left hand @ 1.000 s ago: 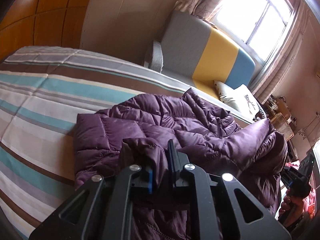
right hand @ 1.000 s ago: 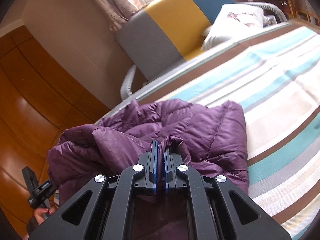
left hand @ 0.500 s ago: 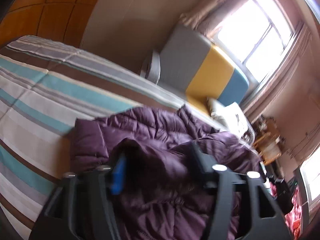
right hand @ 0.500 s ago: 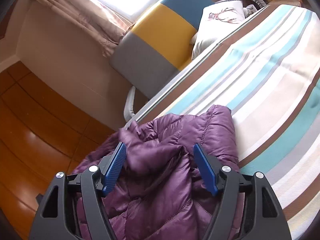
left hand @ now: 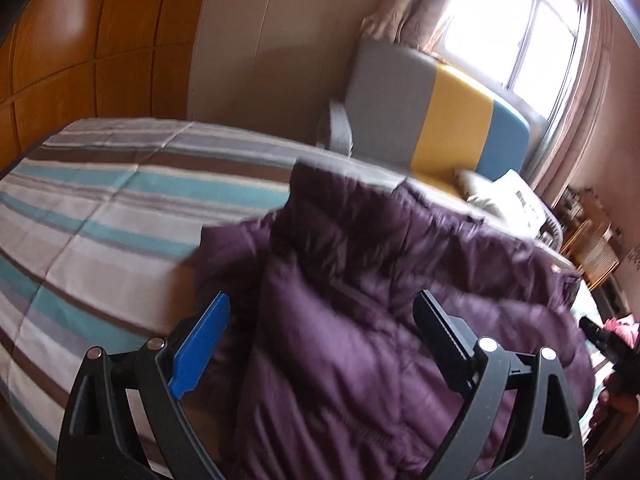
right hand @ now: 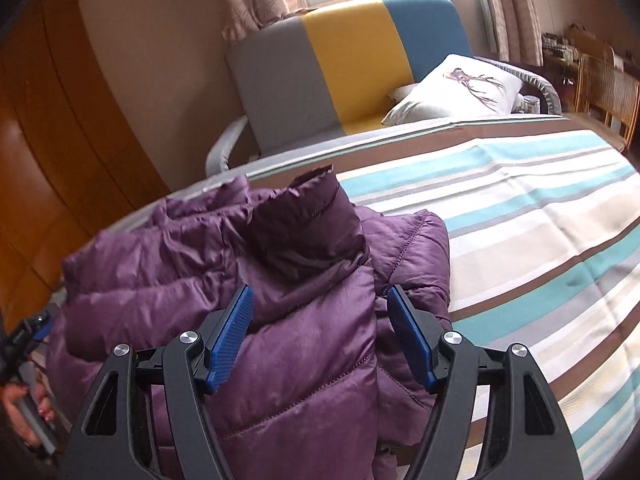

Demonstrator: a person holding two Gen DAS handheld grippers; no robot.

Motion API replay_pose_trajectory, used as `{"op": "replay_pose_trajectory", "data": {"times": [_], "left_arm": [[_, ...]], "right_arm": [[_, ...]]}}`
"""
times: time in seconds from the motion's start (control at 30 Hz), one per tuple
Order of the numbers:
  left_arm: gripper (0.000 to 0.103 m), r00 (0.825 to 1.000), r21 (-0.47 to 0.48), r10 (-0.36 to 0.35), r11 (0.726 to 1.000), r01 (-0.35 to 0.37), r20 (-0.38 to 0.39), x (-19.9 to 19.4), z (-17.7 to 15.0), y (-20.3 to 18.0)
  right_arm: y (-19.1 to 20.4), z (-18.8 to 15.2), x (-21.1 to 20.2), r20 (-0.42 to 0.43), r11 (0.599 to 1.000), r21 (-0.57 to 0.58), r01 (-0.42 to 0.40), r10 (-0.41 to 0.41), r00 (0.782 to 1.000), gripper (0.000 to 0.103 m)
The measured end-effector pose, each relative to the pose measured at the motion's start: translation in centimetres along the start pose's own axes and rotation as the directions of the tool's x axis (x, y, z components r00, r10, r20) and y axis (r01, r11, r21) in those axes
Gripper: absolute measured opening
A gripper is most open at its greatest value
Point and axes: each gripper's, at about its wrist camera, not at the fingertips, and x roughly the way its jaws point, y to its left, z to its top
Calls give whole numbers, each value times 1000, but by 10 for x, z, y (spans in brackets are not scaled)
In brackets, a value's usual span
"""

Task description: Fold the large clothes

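Note:
A purple puffer jacket (left hand: 392, 312) lies bunched on the striped bed (left hand: 120, 216), partly folded over itself. My left gripper (left hand: 320, 312) is open just above it, holding nothing. In the right wrist view the jacket (right hand: 224, 264) has its collar standing up. My right gripper (right hand: 320, 308) is open over the jacket and grips nothing. The other gripper shows at the right edge of the left wrist view (left hand: 608, 344) and at the left edge of the right wrist view (right hand: 24, 336).
A grey, yellow and blue sofa (right hand: 344, 64) with a white cushion (right hand: 456, 88) stands behind the bed under a window. Wooden wardrobe panels (left hand: 80, 40) line one side. Wicker chairs (right hand: 604, 92) stand at the far right.
Both grippers were shut on folds of the jacket a second ago. Both have opened, let the jacket drop onto the bed and drawn back a little.

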Motion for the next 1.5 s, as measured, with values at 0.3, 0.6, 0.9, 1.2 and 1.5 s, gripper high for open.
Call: {"op": "replay_pose_trajectory", "data": {"times": [0.3,0.6,0.9,1.2,1.5], "left_arm": [[84,999,-7,13,1000,-13,-41,1,-21,3],[18,999,41,18,999,-17,-46,-3,-17,-17],[19,995,64,81,995,-77,-60,22,1,-23],[21,984,183,146,975,-126,-102,54,-7,-36],[78,987,95,147,985,-141,-63,26,-7,-32]], "right_arm": [[-6,-13,16,-62,999,53,7,-4,998,58],[7,-5,3,7,1000,-2,-22,22,1000,13],[-6,9,28,-21,998,65,-1,3,1000,13],[-7,-2,66,-69,998,33,57,-55,996,13],[-12,1,47,-51,996,84,23,-19,999,29]]}}
